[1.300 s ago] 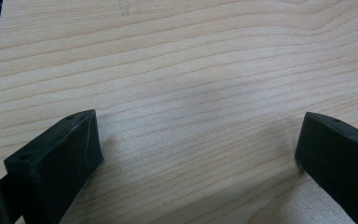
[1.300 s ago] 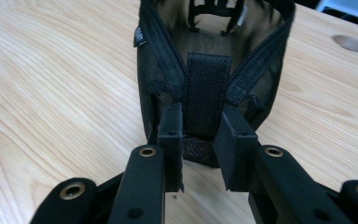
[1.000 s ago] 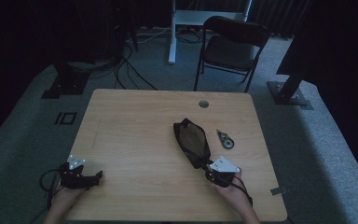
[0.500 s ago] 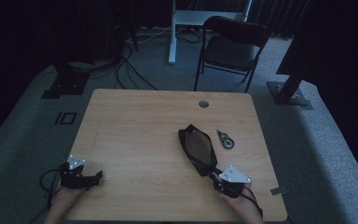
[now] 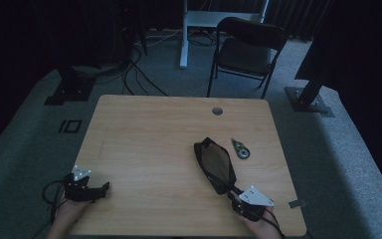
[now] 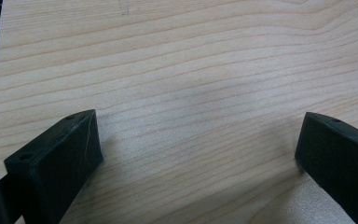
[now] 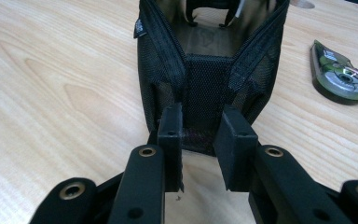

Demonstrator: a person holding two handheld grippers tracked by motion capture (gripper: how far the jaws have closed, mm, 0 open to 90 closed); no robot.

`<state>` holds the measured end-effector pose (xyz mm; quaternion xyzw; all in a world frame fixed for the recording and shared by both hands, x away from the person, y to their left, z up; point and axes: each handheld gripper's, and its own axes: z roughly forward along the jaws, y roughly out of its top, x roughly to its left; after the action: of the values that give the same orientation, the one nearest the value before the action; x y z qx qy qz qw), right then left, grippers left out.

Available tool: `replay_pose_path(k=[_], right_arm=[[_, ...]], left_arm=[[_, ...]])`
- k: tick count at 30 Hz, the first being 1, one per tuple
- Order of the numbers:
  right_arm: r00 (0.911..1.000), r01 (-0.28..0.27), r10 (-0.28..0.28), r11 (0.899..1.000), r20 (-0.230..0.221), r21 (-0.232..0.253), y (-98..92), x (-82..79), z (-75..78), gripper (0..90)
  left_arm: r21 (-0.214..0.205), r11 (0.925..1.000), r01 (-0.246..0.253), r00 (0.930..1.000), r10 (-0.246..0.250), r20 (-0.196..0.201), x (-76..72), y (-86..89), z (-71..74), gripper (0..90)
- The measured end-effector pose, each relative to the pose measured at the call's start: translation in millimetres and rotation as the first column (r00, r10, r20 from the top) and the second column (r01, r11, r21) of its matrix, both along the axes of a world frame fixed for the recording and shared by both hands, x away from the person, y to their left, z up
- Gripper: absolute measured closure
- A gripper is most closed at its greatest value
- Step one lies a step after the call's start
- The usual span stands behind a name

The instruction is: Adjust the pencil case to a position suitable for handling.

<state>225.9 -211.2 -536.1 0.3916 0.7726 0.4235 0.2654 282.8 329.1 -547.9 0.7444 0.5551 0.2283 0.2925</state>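
Observation:
A black mesh pouch (image 5: 215,164) lies slantwise on the right half of the wooden table (image 5: 149,129), its zip mouth open in the right gripper view (image 7: 207,70). My right gripper (image 5: 235,193) is at the pouch's near end, and its jaws (image 7: 198,126) stand close together, pinching the pouch's end fabric. My left gripper (image 5: 103,188) rests at the table's near left corner. Its jaws (image 6: 198,140) are wide apart over bare wood with nothing between them.
A small green and clear tape dispenser (image 5: 239,148) lies just right of the pouch (image 7: 340,74). A round cable hole (image 5: 217,110) sits near the far edge. A dark folding chair (image 5: 248,50) stands beyond the table on the grey carpet.
My right gripper has drawn back toward the near right edge, and the pouch has slid with it. The left gripper has stayed put.

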Motion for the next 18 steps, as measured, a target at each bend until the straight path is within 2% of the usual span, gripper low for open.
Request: replay_pose_path(k=[6, 10, 18], right_arm=[[0.9998, -0.005, 0.005, 1.0, 0.02, 0.008, -2.3, -0.5, 6.2, 69.5], [0.9993, -0.014, 0.013, 0.999, 0.036, 0.041, -4.3, -0.7, 16.0, 64.6], [0.9965, -0.013, 0.007, 0.998, 0.083, 0.069, -10.9, 5.3, 35.4, 58.6]], left_arm=[[-0.001, 1.0, -0.001, 1.0, 0.001, 0.0, 0.0, -0.1, 0.0, 0.4], [0.0, 1.0, 0.0, 1.0, 0.0, 0.0, 0.0, 0.0, 0.0, 0.4], [0.0, 1.0, 0.0, 1.0, 0.0, 0.0, 0.0, 0.0, 0.0, 0.4]])
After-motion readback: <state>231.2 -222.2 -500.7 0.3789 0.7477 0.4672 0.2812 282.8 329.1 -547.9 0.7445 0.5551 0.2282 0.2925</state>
